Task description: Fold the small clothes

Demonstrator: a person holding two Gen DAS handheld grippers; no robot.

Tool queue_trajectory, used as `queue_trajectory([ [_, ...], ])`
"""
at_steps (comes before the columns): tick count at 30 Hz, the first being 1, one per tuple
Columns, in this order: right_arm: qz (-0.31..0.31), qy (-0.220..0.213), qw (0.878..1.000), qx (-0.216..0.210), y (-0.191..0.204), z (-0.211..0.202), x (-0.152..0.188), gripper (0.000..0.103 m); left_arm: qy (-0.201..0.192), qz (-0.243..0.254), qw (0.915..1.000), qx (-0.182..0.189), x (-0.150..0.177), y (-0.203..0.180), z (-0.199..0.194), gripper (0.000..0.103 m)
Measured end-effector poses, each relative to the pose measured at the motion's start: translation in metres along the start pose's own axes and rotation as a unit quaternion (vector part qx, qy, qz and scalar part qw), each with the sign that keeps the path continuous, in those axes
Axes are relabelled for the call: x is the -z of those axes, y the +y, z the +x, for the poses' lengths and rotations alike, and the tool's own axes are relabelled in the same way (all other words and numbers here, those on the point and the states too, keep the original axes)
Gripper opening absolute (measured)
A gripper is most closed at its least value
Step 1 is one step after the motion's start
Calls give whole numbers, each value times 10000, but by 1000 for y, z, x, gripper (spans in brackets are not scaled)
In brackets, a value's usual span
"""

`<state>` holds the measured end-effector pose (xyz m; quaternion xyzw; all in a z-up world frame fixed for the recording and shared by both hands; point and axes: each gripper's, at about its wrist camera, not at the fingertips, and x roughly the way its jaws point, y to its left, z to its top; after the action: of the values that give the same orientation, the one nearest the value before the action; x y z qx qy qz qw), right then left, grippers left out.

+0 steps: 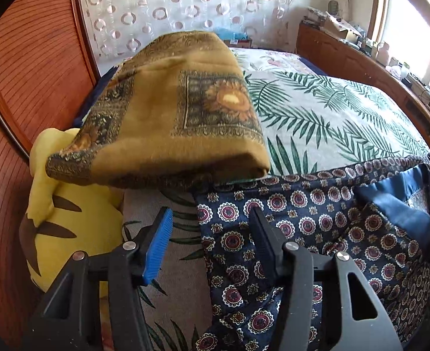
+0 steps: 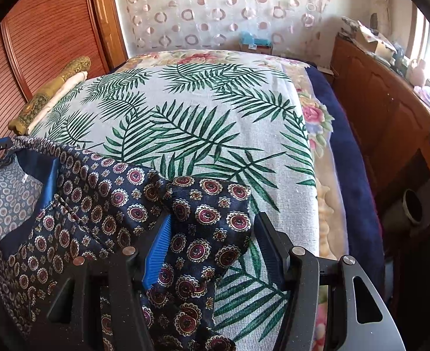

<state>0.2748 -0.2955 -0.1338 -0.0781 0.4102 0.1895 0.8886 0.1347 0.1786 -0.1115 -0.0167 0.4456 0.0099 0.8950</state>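
Nearest the lens in each wrist view stand the tongs. The left gripper [image 1: 212, 231] is spread wide at lower centre of its frame, straddling the left edge of the patterned garment [image 1: 302, 234] and pinching nothing. The right gripper [image 2: 212, 234] is likewise spread, at lower centre, with a flap of the same garment [image 2: 209, 213] lying between its fingers but not clamped.

The garment, navy with maroon medallions, lies on the palm-leaf bedspread [image 2: 215, 122] across the lower part of both frames; its opening, edged in blue lining [image 1: 402, 204], shows at right in the left view and at far left in the right view.

Judged step: an early grasp, each tool set at one side of the cloth before a fold. The next move calls for closing both on the edges and carrying them evenly across.

Farther off lie a yellow plush toy [image 1: 62, 204] at lower left, a folded ochre blanket [image 1: 168, 111] above it, and a circle-patterned curtain [image 1: 171, 5] at the top.

No legible writing or brand appears.
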Motion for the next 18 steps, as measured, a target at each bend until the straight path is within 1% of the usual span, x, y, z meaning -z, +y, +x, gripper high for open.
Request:
queue_trajectory([
  [4, -76, 0, 10000, -46, 5, 3, 0, 59, 90, 49, 9999, 60, 2, -5, 7, 48],
  [5, -130, 7, 9999, -30, 8, 3, 0, 59, 117, 63, 9998, 121, 3, -8, 8, 45],
  [6, -211, 19, 9998, -22, 11, 3, 1, 55, 133, 58, 9997, 171, 4, -8, 8, 42],
  [7, -346, 19, 9994, -20, 16, 3, 1, 47, 141, 57, 9997, 197, 4, -10, 9, 41],
  [9, -554, 20, 9985, -27, 23, 2, 2, 32, 105, 75, 9995, 288, 5, -11, 9, 27],
  [10, -624, 30, 9980, -112, 26, 2, 3, 17, 91, 98, 9994, 310, 5, -13, 8, 22],
  [11, -667, 47, 9976, -171, 28, 2, 3, 13, 93, 125, 9993, 352, 5, -15, 7, 12],
  [12, -713, 58, 9972, -208, 30, 1, 4, 11, 105, 149, 9989, 421, 6, -16, 6, 7],
  [14, -782, 2, 9966, -270, 33, -2, 6, 6, 25, 264, 9991, 332, 6, -24, 0, 6],
  [16, -763, -138, 9965, -306, 35, -9, 9, 6, -177, 270, 9986, 429, 7, -28, -17, 5],
  [18, -725, -369, 9964, -242, 35, -23, 10, 5, -432, 240, 9975, 503, 5, -31, -36, 5],
])
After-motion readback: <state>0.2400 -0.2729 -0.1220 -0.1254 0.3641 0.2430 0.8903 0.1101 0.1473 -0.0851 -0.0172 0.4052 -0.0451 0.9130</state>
